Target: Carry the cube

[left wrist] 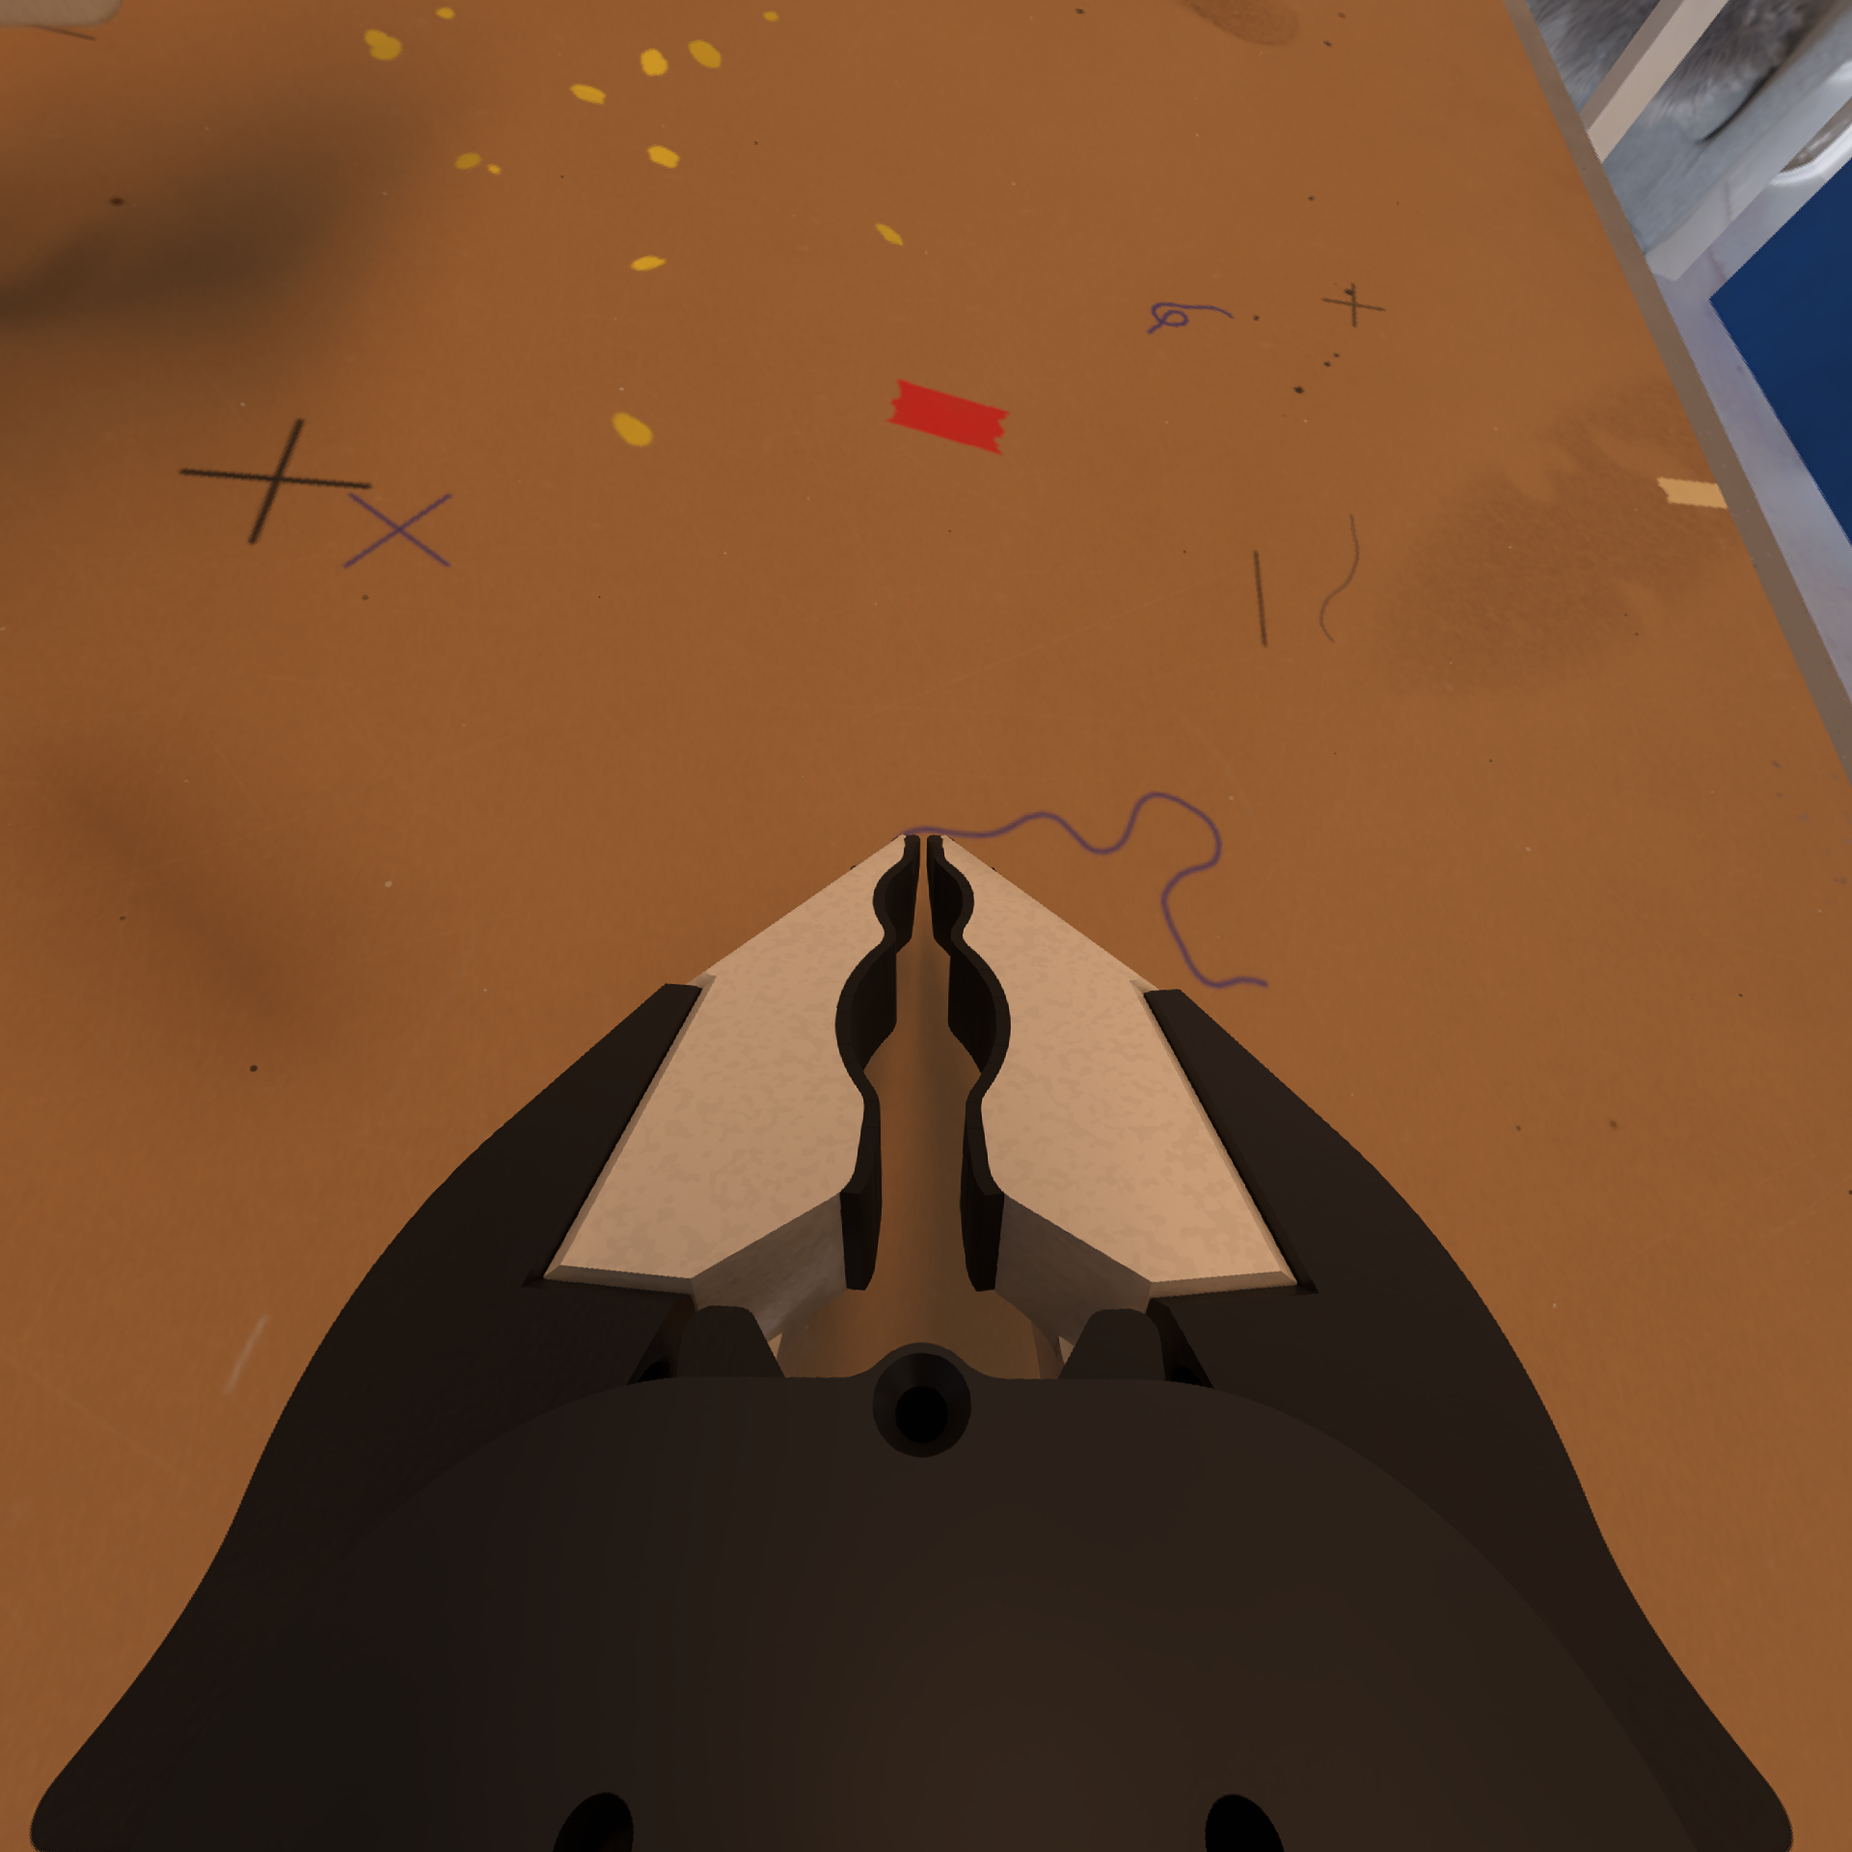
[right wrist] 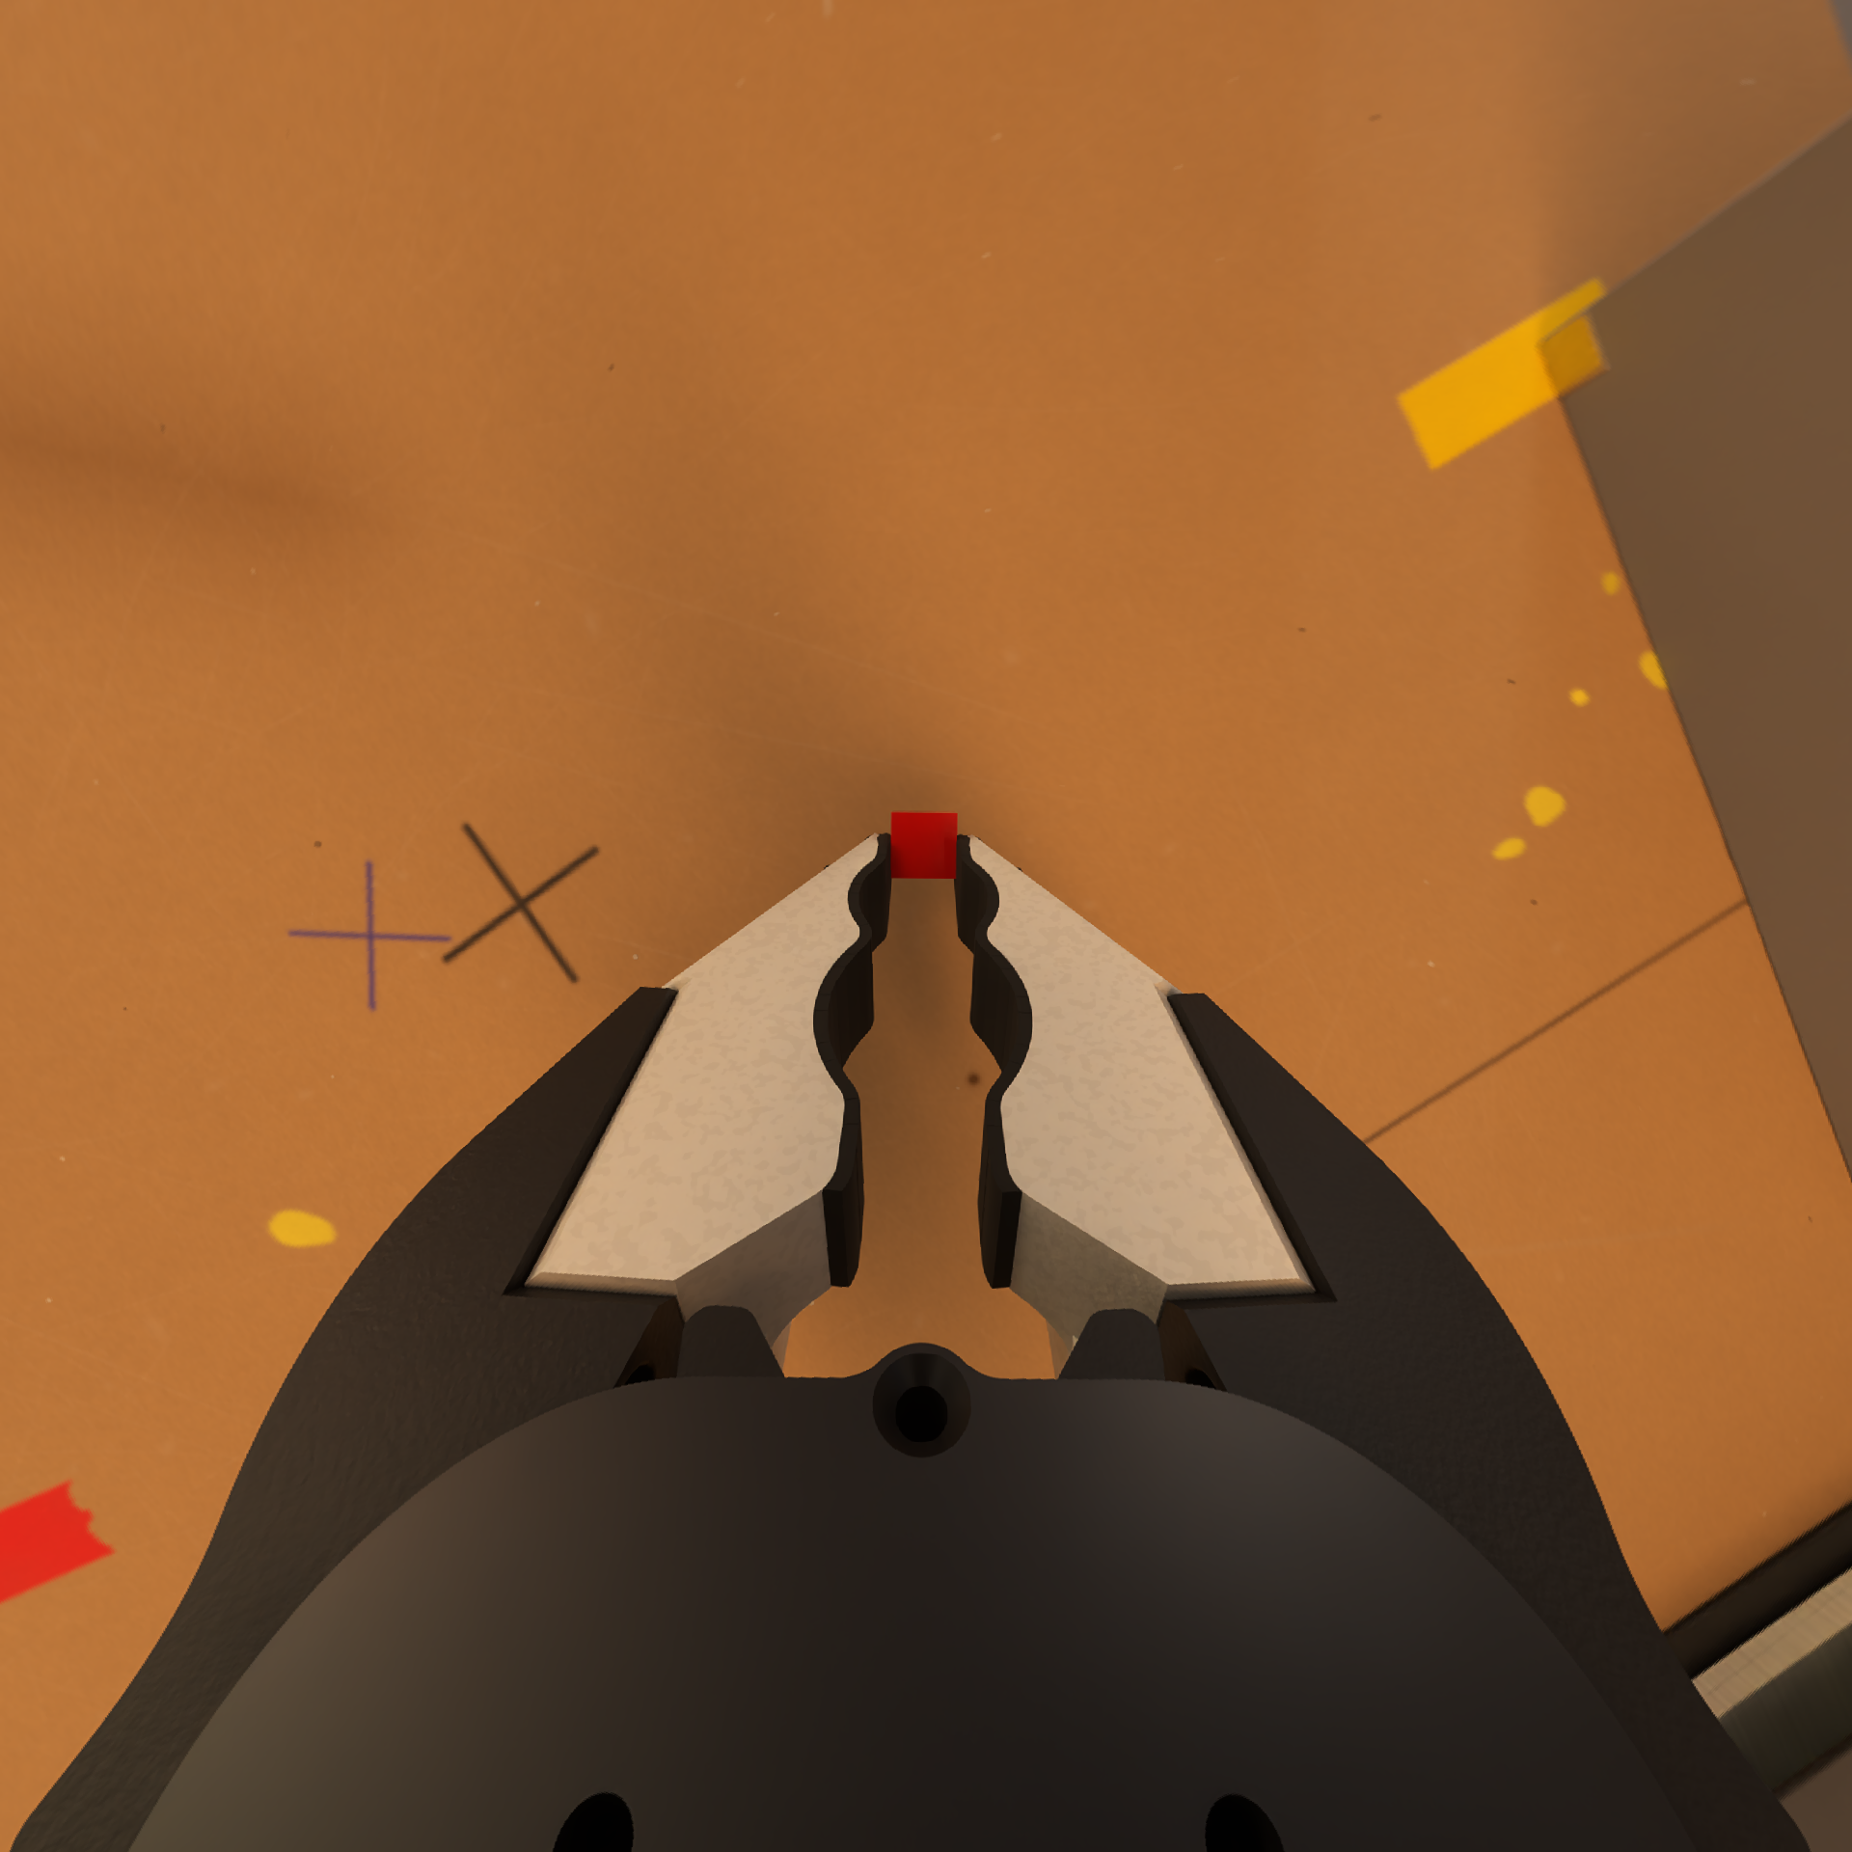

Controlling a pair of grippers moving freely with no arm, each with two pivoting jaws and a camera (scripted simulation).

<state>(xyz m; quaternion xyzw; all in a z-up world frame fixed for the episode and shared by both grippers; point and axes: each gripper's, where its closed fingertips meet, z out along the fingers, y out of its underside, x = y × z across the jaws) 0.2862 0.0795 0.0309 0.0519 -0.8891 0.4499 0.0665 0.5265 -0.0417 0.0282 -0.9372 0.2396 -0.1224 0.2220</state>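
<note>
2 grippers appear, 1 per wrist view. Right gripper (right wrist: 923, 850): its 2 fingers are pinched on the small red cube (right wrist: 923, 842), which sits at the very fingertips, touched by a dark pad on each side and protruding slightly beyond them. Below and beyond the cube lies the orange-brown bench (right wrist: 902, 401), with a soft shadow just ahead of the tips; whether the cube rests on the bench or is already lifted clear cannot be told. The step in hand, by judgement, is transport of the cube. Because the hold is only at the tip, good practice would be to keep the clamp steady, avoid tilting or jerking, and move smoothly so the cube does not slip forward. The gripper points steeply down at the bench. Beside it lie a black X mark (right wrist: 521, 902) and a purple cross (right wrist: 370, 935); farther right, a yellow tape strip (right wrist: 1483, 386) meets the bench edge.

Left gripper (left wrist: 923, 840): fingers drawn together, nearly touching, holding nothing, angled forward over the bench. Beyond its tips runs a purple scribble (left wrist: 1163, 862), then a red tape piece (left wrist: 947, 416), then yellow paint spots (left wrist: 651, 62).
</note>
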